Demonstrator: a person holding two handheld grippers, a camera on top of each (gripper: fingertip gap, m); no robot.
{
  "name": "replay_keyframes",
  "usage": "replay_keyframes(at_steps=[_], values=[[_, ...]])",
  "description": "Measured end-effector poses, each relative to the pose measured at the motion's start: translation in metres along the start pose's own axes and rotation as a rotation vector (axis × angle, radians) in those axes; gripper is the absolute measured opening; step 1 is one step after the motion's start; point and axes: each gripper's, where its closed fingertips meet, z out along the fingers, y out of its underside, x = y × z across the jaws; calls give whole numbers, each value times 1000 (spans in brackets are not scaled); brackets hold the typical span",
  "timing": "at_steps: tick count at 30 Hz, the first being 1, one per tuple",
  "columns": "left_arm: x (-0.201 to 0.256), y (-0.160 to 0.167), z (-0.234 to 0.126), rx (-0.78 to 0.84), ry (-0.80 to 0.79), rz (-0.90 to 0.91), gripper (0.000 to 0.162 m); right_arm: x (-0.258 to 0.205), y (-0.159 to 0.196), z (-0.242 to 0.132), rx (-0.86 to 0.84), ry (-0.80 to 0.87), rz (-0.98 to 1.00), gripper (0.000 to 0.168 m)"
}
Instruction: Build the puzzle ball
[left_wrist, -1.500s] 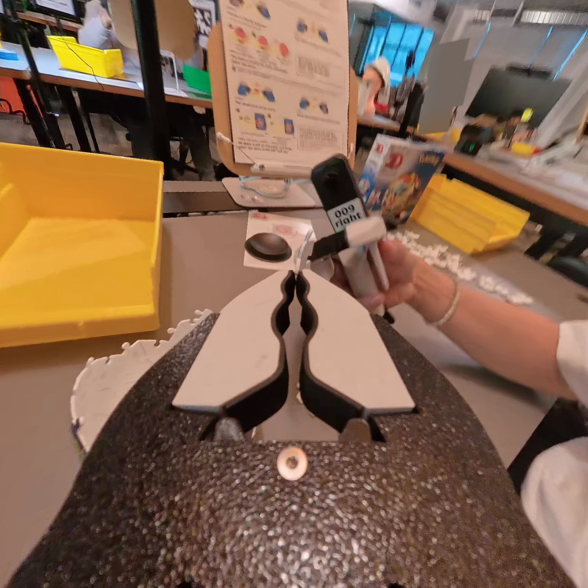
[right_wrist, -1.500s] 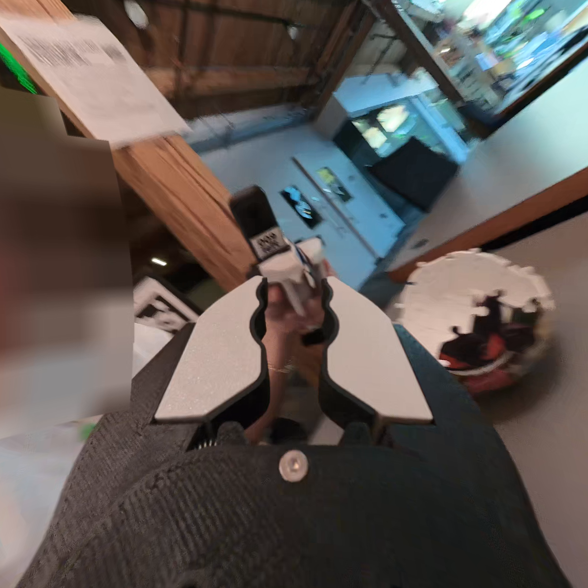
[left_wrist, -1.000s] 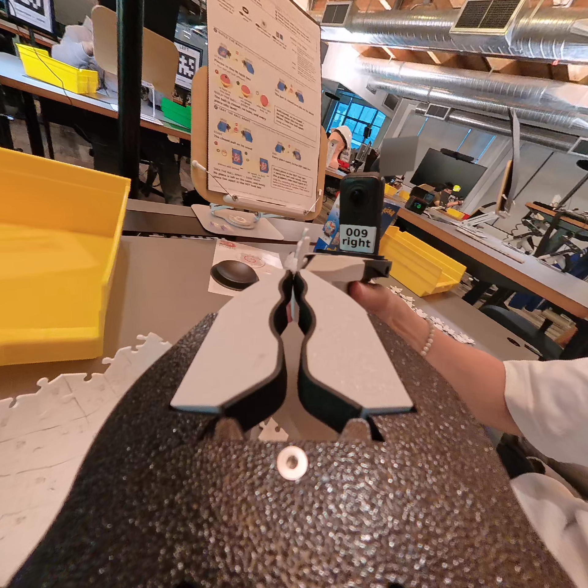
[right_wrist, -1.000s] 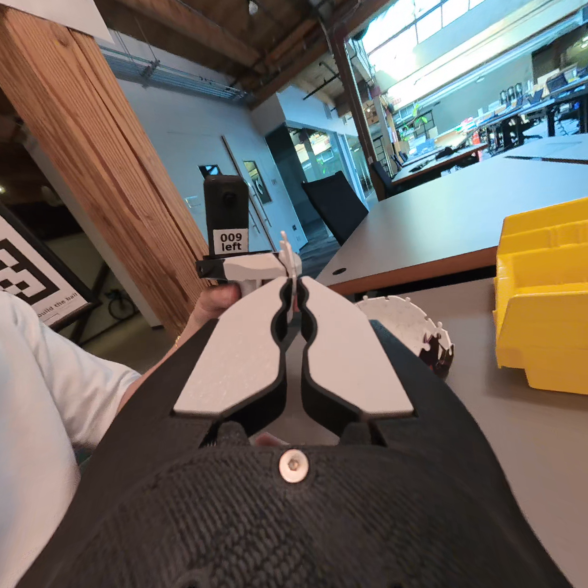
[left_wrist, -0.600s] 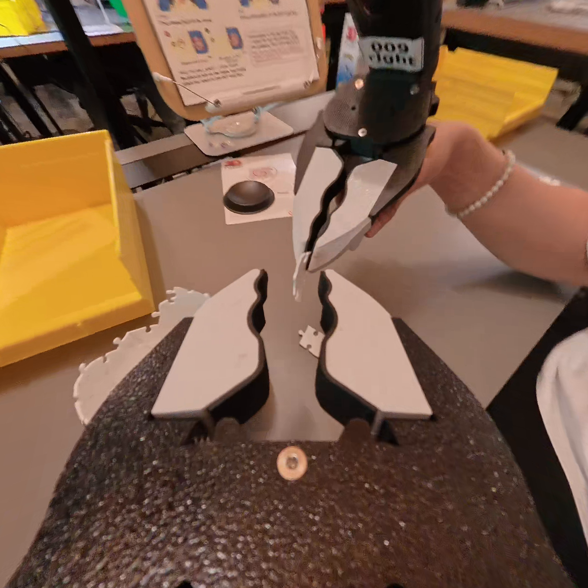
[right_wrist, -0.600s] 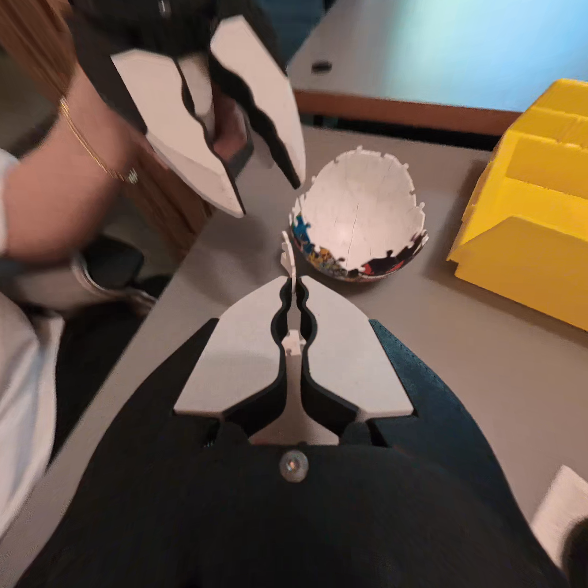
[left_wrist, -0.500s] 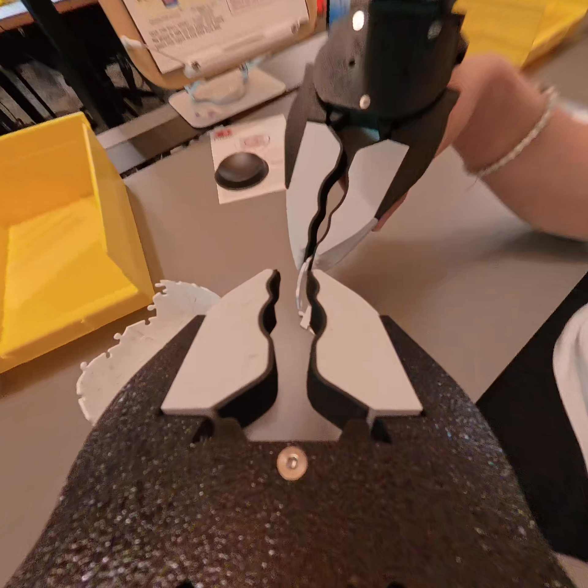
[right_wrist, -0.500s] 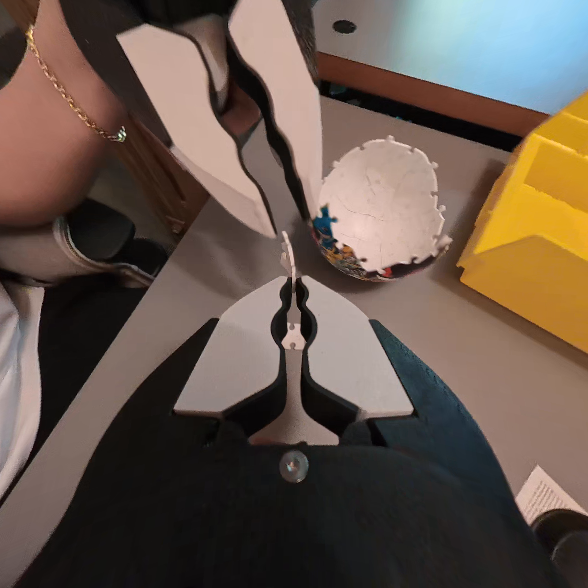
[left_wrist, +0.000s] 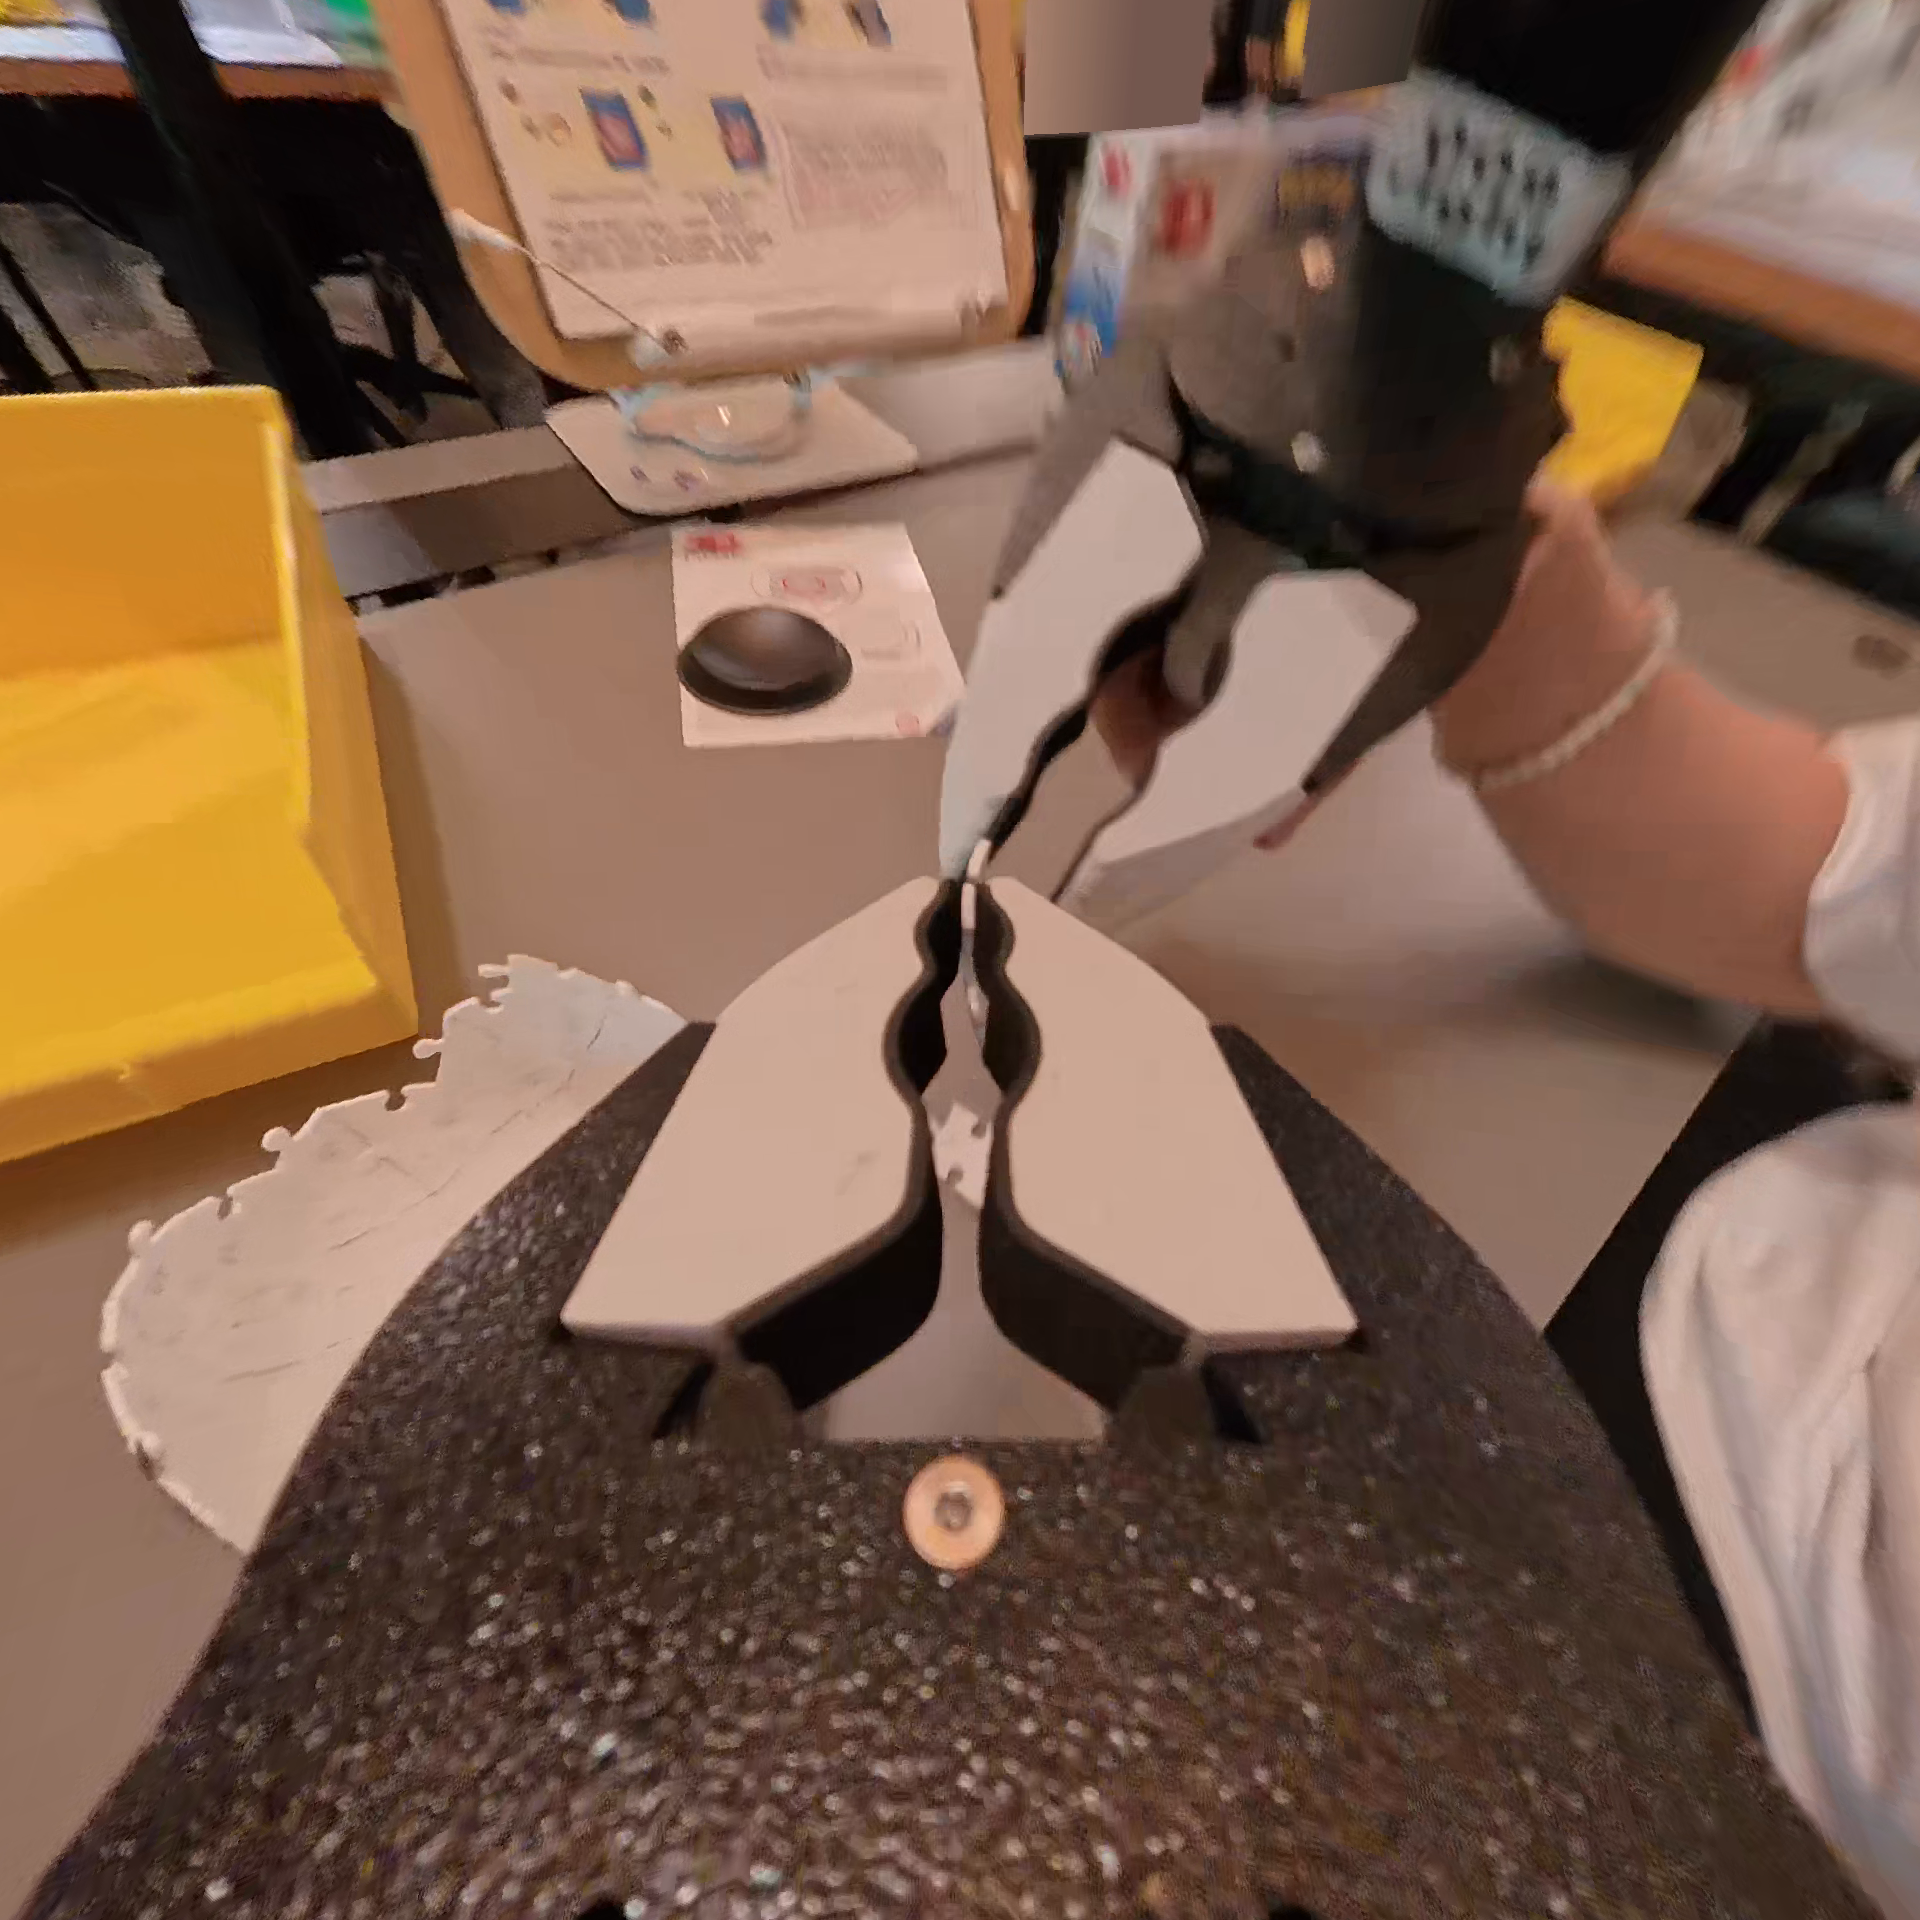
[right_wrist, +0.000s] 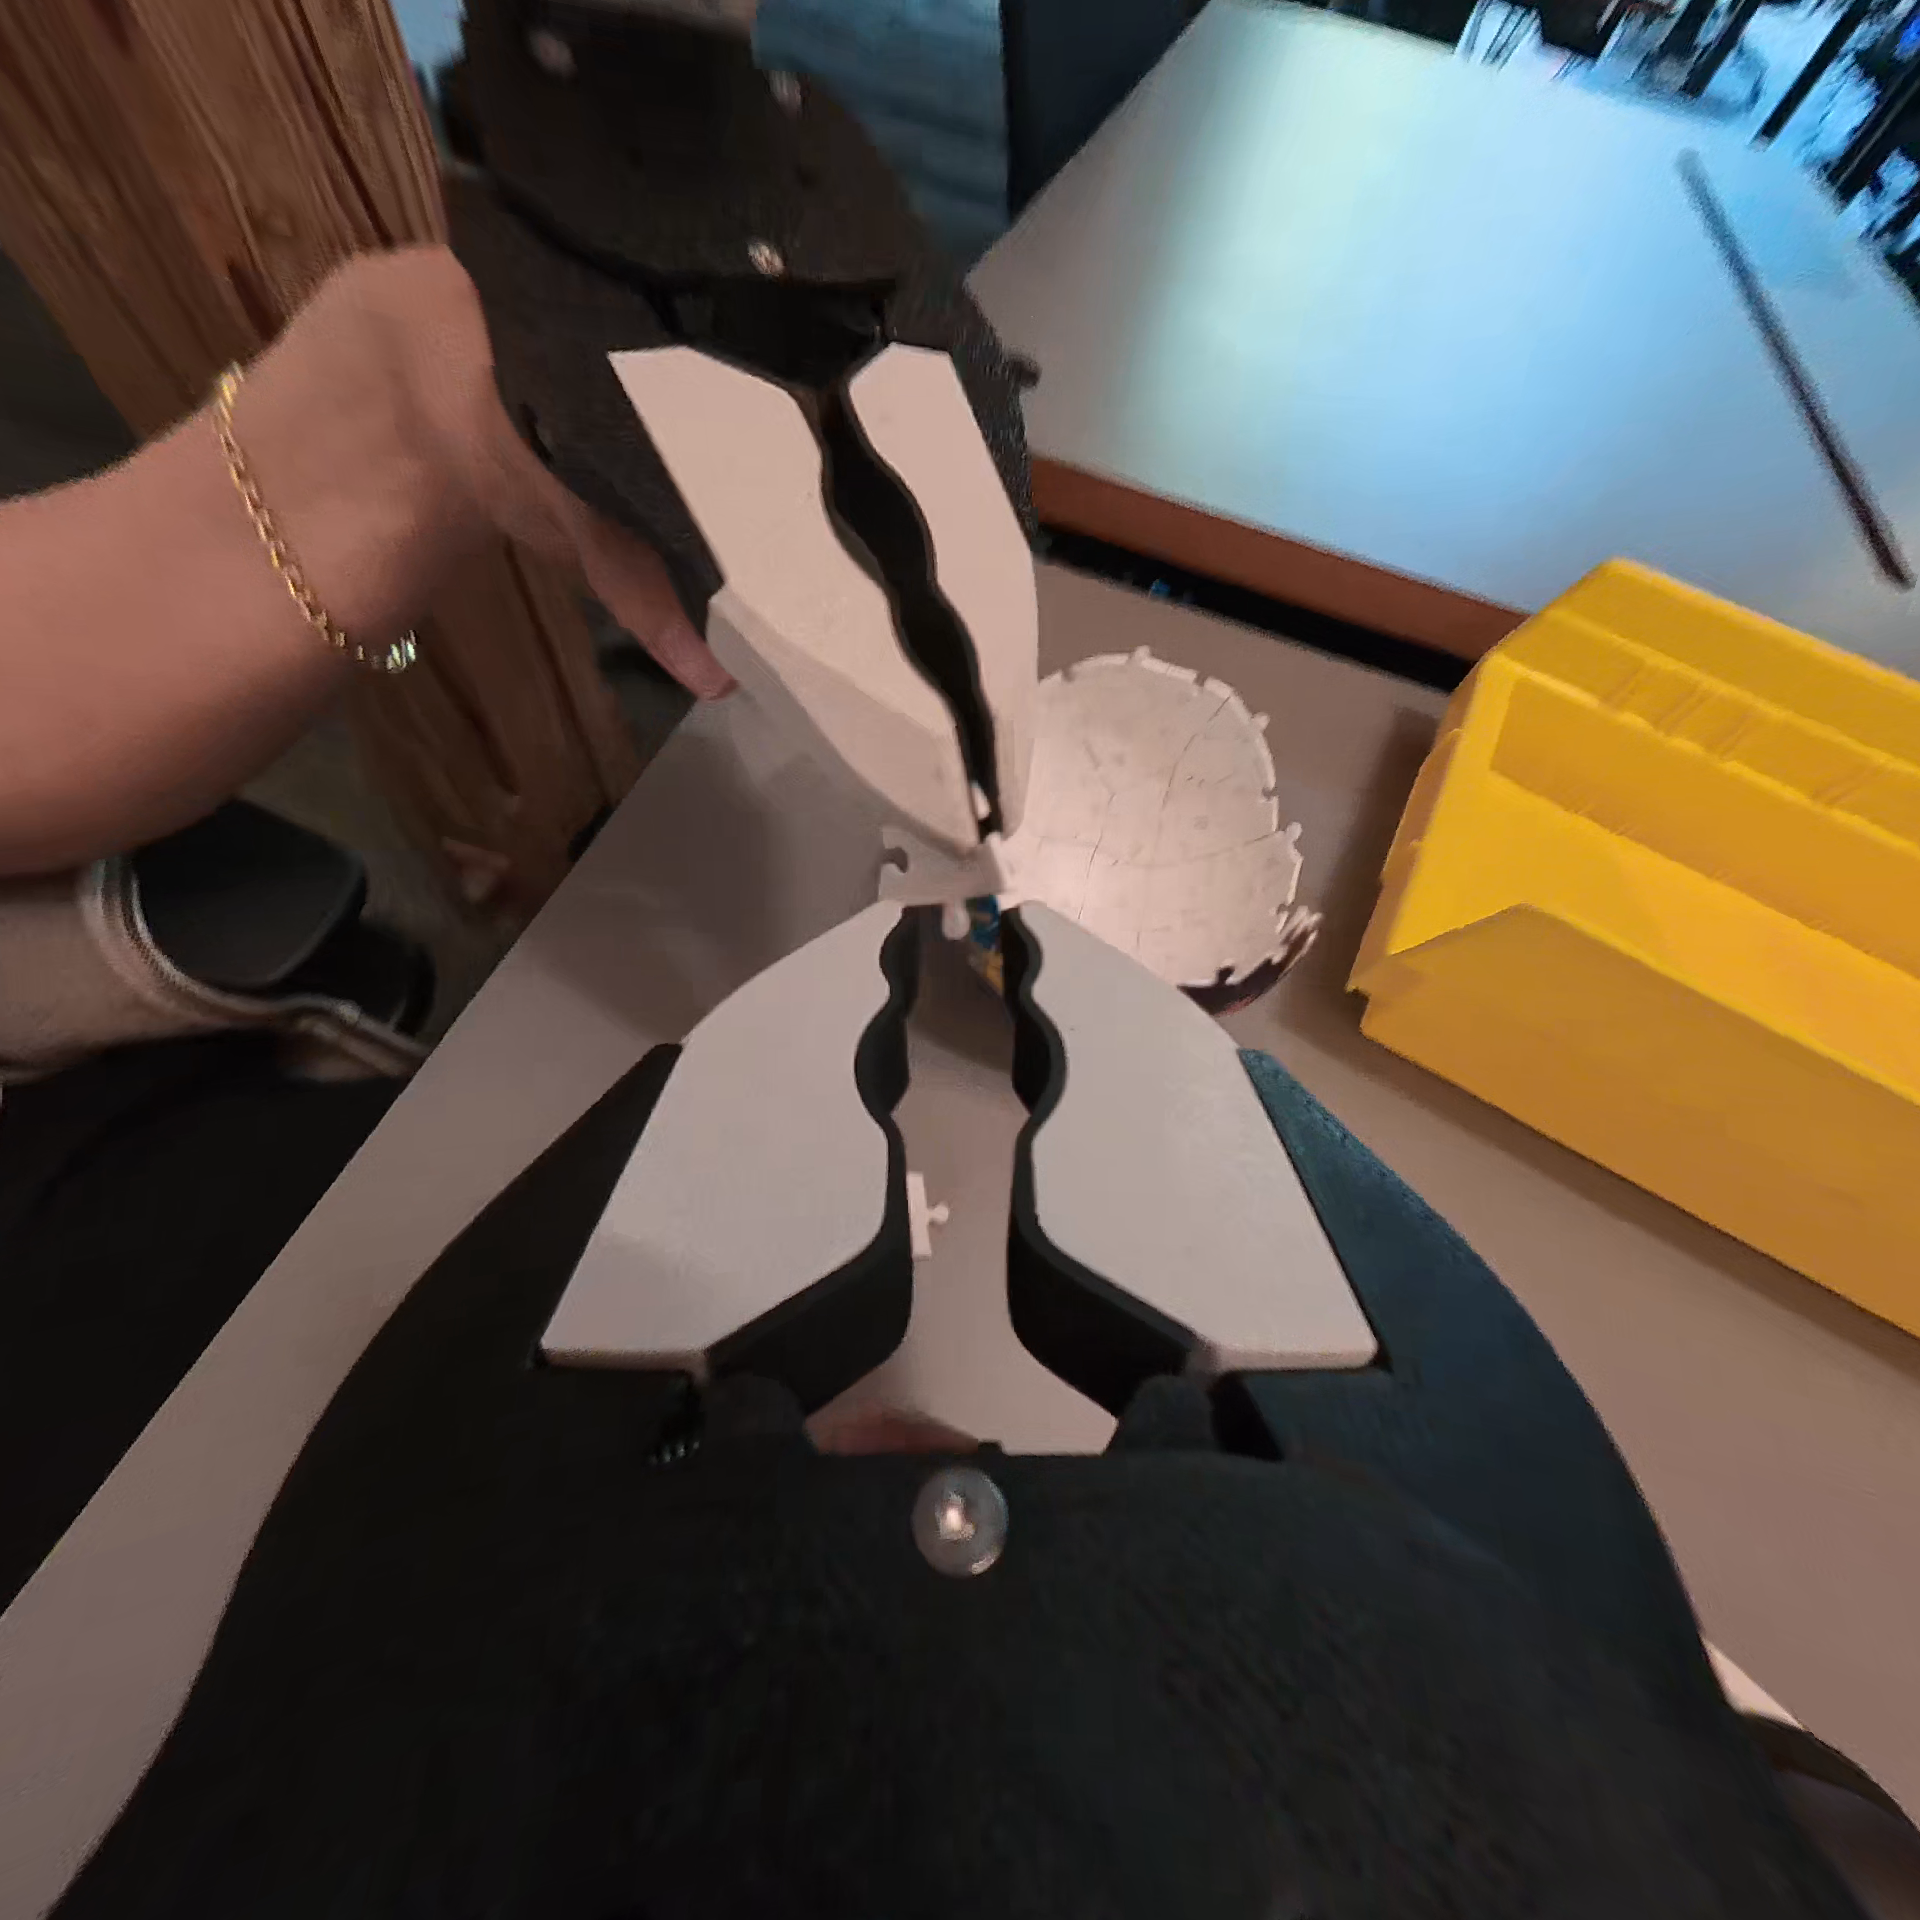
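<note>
My left tongs (left_wrist: 961, 894) are pinched nearly closed on a small white puzzle piece (left_wrist: 971, 940), held edge-on at the tips. My right tongs (right_wrist: 961, 914) stand a narrow way apart, tips just at a flat white piece (right_wrist: 925, 868); whether they grip it I cannot tell, since in the right wrist view it appears nipped by the left tongs' tips coming down from above. Another small white piece (right_wrist: 923, 1210) shows between the right fingers (right_wrist: 758, 1164), farther back.

This looks like a hand-over or a joining of pieces tip to tip. To do it well I judge one pair should hold firm while the other adjusts; the tabs should be aligned before pressing, and the pressure kept gentle, because the piece is thin and could twist or drop.

Just past the tips, the half-built puzzle ball (right_wrist: 1153, 810) sits on the grey counter (right_wrist: 1507, 1195) like an open bowl, white inside, jagged rim up, a bit of coloured print low on its outside. A yellow bin (right_wrist: 1683, 883) stands just beside it. In the left wrist view a black dish (left_wrist: 764, 649) rests on a white card, and behind that an instruction sheet (left_wrist: 727, 156) on a stand, then a colourful box (left_wrist: 1153, 229), blurred. Farther off are more yellow bins, other workbenches and a wooden pillar (right_wrist: 208, 187).
</note>
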Motion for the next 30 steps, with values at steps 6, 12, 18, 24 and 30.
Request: replay_keyframes(at_steps=[6,12,18,24,30], values=[[-7,-38,-15,310,74,-160,2,16,-38,-15,354,19,146,32],[-3,-65,-20,524,80,-154,2,22,-57,-20,505,84,124,27],[8,-64,-16,502,128,-133,3,16,-60,-23,503,48,84,6],[5,-46,-18,341,67,-56,3,17,-43,-21,339,67,4,2],[10,-33,-24,238,62,37,8,8,-39,-12,311,5,15,2]])
